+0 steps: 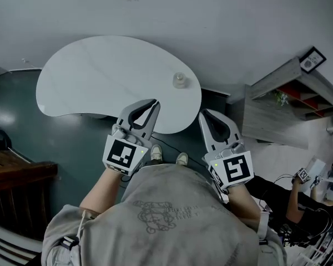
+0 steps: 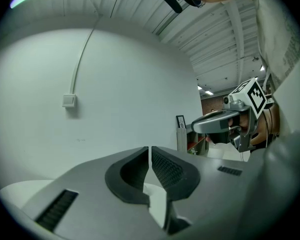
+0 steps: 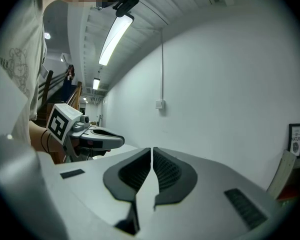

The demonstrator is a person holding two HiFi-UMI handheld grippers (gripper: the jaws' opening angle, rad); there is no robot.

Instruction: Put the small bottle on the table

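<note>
The small bottle [image 1: 179, 80] is sitting on the white table [image 1: 89, 82], near its right end and toward the far edge, with nothing touching it. The left tool [image 1: 154, 104] is hovering at the table's near edge, well apart from the bottle, its jaws clenched together on nothing. The right tool [image 1: 205, 115] is hanging just off the table's right end, its jaws also pressed together and empty. A wooden shelf [image 1: 277, 101] is standing further right.
</note>
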